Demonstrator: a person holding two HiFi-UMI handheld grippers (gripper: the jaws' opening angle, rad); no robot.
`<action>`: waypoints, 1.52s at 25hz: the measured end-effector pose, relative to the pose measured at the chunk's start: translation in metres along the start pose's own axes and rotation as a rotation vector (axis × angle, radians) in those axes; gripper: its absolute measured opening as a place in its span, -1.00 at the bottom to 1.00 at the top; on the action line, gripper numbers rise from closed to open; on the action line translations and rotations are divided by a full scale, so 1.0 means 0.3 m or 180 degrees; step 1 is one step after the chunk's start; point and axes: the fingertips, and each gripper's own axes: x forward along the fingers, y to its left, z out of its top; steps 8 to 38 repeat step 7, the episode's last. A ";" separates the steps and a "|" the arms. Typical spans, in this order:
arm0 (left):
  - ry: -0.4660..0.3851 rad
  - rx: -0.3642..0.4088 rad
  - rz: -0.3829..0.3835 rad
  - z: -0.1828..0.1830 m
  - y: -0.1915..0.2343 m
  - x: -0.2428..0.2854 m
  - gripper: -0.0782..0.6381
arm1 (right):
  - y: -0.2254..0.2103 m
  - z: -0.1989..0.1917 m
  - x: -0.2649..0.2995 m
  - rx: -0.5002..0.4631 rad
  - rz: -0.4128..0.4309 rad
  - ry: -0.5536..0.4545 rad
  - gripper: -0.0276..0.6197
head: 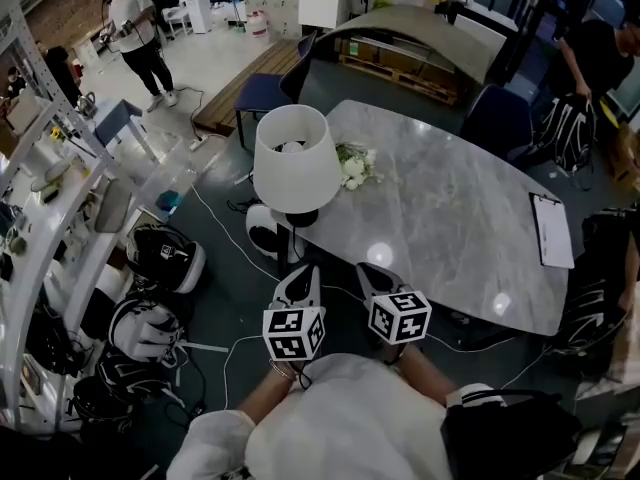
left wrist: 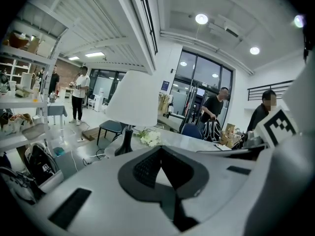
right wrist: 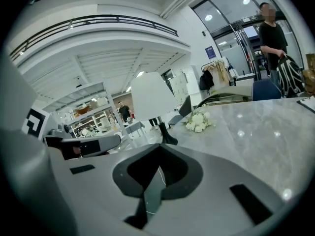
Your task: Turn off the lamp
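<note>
A table lamp with a white shade point(head: 291, 157) and a black base point(head: 300, 217) stands at the near left corner of the grey marble table point(head: 450, 218). Both grippers hover side by side just short of that corner, below the lamp in the head view. The left gripper point(head: 300, 274) is shut with nothing in it, and so is the right gripper point(head: 368, 271). In the left gripper view the lamp point(left wrist: 132, 101) stands ahead past the closed left gripper point(left wrist: 160, 148). The right gripper view shows the lamp point(right wrist: 150, 98) ahead beyond the closed right gripper point(right wrist: 158, 146). Neither gripper touches the lamp.
White flowers point(head: 353, 165) lie on the table behind the lamp, and a clipboard point(head: 551, 230) lies at the right edge. Chairs point(head: 266, 92) stand at the far side. Shelving point(head: 60, 198), bags point(head: 165, 258) and cables crowd the floor at left. A person point(head: 138, 30) stands far off.
</note>
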 end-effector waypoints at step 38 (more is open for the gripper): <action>0.0034 -0.0013 0.0002 -0.021 -0.005 -0.009 -0.76 | 0.007 -0.013 -0.016 0.0035 0.0003 -0.0006 -0.92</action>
